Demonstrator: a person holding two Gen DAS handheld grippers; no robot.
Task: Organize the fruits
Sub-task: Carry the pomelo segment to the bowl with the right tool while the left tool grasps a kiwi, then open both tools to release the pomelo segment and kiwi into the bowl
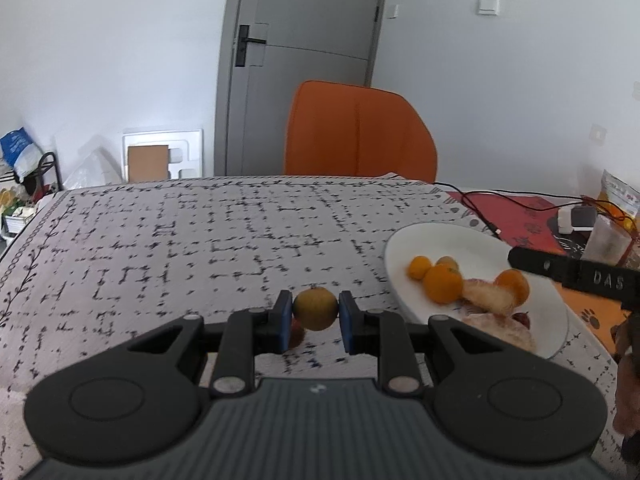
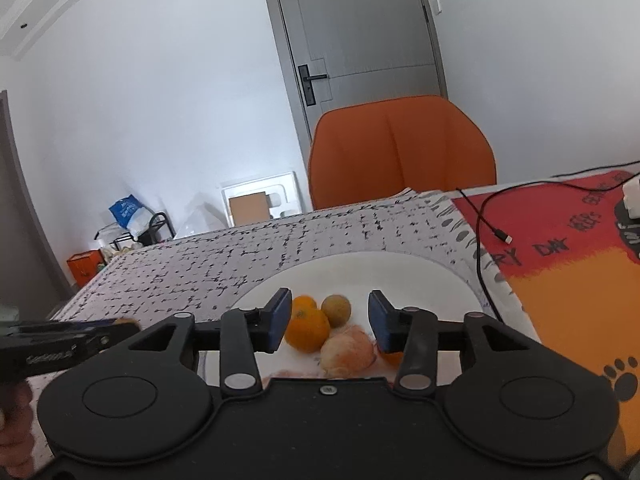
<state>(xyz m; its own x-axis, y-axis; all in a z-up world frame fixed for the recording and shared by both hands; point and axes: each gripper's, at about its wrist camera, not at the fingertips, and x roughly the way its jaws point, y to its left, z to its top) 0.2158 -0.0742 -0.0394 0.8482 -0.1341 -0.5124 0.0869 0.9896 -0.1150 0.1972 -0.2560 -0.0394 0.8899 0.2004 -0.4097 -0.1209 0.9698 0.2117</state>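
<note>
My left gripper (image 1: 315, 300) is shut on a small round brownish-green fruit (image 1: 315, 310), held just above the patterned tablecloth (image 1: 180, 248). Something reddish (image 1: 298, 335) lies partly hidden under its left finger. To the right stands a white plate (image 1: 440, 240) with oranges (image 1: 442, 284) and a pale peeled fruit (image 1: 488, 296). My right gripper (image 2: 330, 305) hangs open over the plate (image 2: 400, 276). Under its jaws lie an orange (image 2: 308, 330), a brownish fruit (image 2: 337, 310) and the peeled fruit (image 2: 348, 350). No pad touches any of them.
An orange chair (image 1: 360, 132) stands behind the table's far edge. A black cable (image 2: 484, 232) with a loose plug crosses a red and orange mat (image 2: 560, 264) right of the plate. Jars and a packet (image 1: 612, 224) crowd the far right.
</note>
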